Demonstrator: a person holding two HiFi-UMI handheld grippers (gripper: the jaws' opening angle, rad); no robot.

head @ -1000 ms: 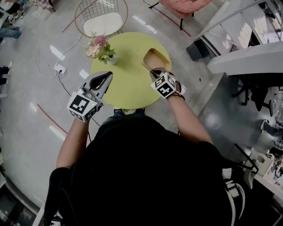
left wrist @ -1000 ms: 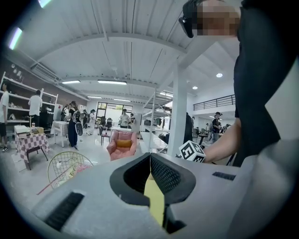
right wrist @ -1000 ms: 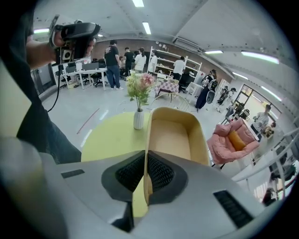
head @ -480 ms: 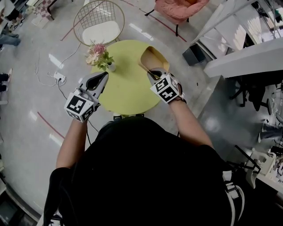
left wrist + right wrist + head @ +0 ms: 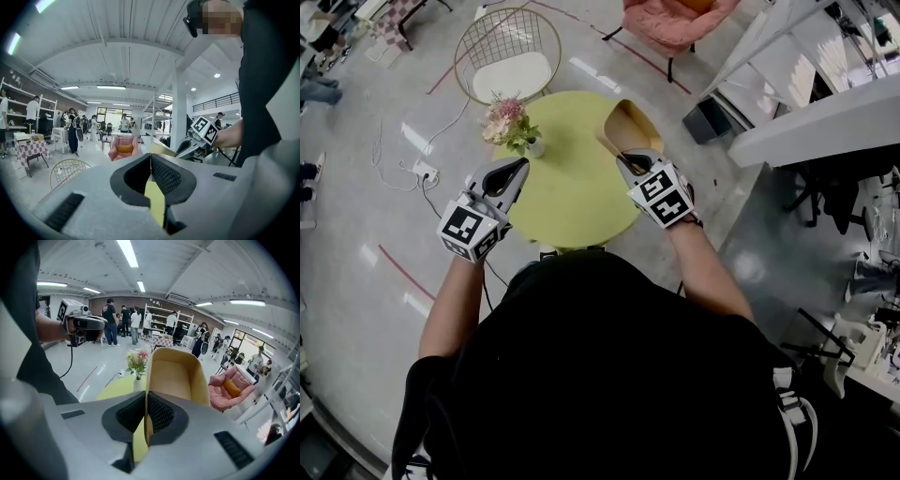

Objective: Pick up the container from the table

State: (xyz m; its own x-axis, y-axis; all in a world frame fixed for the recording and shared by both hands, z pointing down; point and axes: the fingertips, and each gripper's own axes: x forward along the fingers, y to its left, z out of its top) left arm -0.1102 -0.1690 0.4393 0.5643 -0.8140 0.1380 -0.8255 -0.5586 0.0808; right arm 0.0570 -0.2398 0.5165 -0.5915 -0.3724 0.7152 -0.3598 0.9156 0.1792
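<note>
Tan container [image 5: 628, 125], open-topped tub with rounded corners, smooth walls. Near wall pinched between closed jaws of right gripper [image 5: 630, 161]. Tilted, opening turned back toward gripper. Held over far right edge of round yellow-green table [image 5: 572, 187], not sitting flat.

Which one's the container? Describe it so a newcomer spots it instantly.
Find the round yellow-green table. At its right edge, the right gripper pinches the wall of the container. It is a tan, open-topped tub, unlike the small vase of pink flowers across the table.
</note>
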